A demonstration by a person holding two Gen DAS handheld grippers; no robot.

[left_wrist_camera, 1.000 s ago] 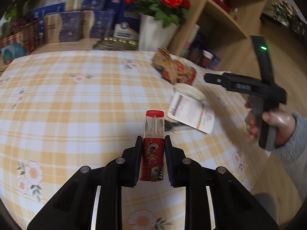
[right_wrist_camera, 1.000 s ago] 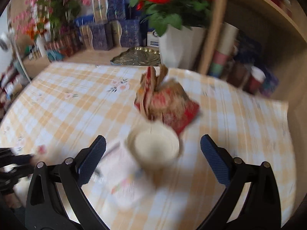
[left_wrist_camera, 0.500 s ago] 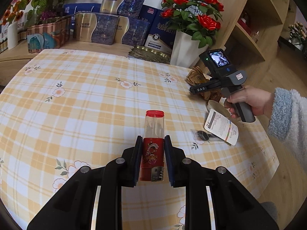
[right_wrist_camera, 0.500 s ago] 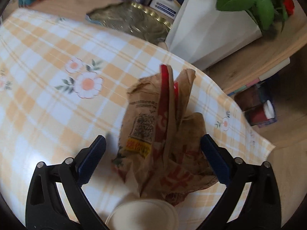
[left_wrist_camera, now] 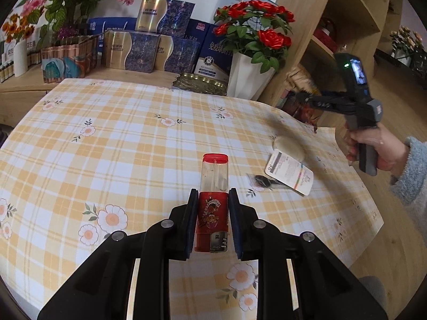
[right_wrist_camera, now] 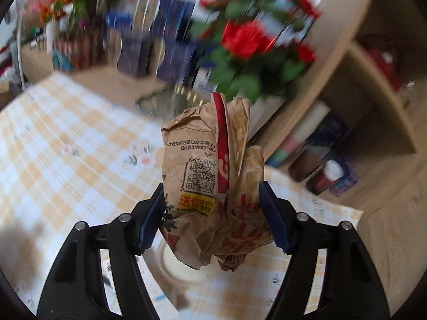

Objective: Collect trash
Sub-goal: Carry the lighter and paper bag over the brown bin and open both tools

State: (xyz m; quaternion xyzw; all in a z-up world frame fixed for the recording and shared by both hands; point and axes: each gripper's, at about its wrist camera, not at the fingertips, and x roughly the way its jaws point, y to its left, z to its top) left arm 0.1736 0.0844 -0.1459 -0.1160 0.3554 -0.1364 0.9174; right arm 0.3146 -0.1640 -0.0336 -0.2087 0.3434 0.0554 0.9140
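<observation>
In the centre of the right wrist view, the right gripper (right_wrist_camera: pixel 213 213) has just been closing and now clenches the crumpled paper bag (right_wrist_camera: pixel 210 184), raised off the counter (right_wrist_camera: pixel 66 144). It looks light, soft and crushable, best pinched low across its bunched body. In the lower centre of the left wrist view, the left gripper (left_wrist_camera: pixel 212 220) grasps the red lighter (left_wrist_camera: pixel 213 200): rigid, smooth, likely slippery, held by its flat sides.

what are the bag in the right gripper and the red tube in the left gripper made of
Bag: brown kraft paper, matte, judging by its sharp creases and crumples, with red and black printing and a QR code.
Red tube: probably clear glossy plastic, see-through in the upper half, with a red cap and a red printed label below.
</observation>
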